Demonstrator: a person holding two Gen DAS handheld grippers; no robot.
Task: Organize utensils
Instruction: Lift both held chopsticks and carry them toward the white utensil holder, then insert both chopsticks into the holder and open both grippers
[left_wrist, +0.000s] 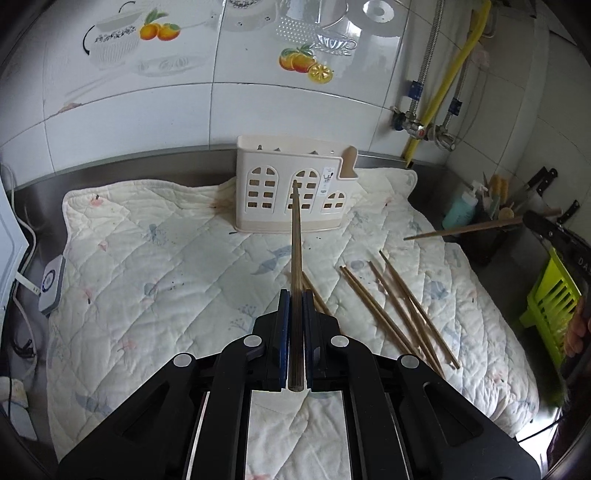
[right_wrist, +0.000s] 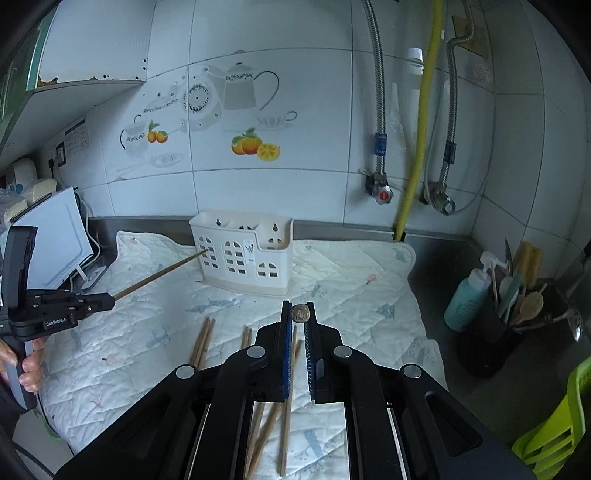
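A cream utensil holder (left_wrist: 291, 192) stands at the back of a quilted mat; it also shows in the right wrist view (right_wrist: 242, 254). My left gripper (left_wrist: 295, 295) is shut on a wooden chopstick (left_wrist: 295, 240) that points at the holder. From the right wrist view the left gripper (right_wrist: 107, 301) is at the left, its chopstick (right_wrist: 162, 273) reaching toward the holder. My right gripper (right_wrist: 298, 308) is shut on a chopstick seen end-on (right_wrist: 299, 314). That chopstick (left_wrist: 465, 229) enters the left wrist view from the right. Several loose chopsticks (left_wrist: 399, 310) lie on the mat.
The quilted mat (left_wrist: 166, 258) covers a steel counter against a tiled wall. A black cup of utensils (right_wrist: 491, 332) and a teal bottle (right_wrist: 465, 299) stand at the right. A green rack (left_wrist: 550, 306) is at the far right. A white appliance (right_wrist: 55, 240) is at the left.
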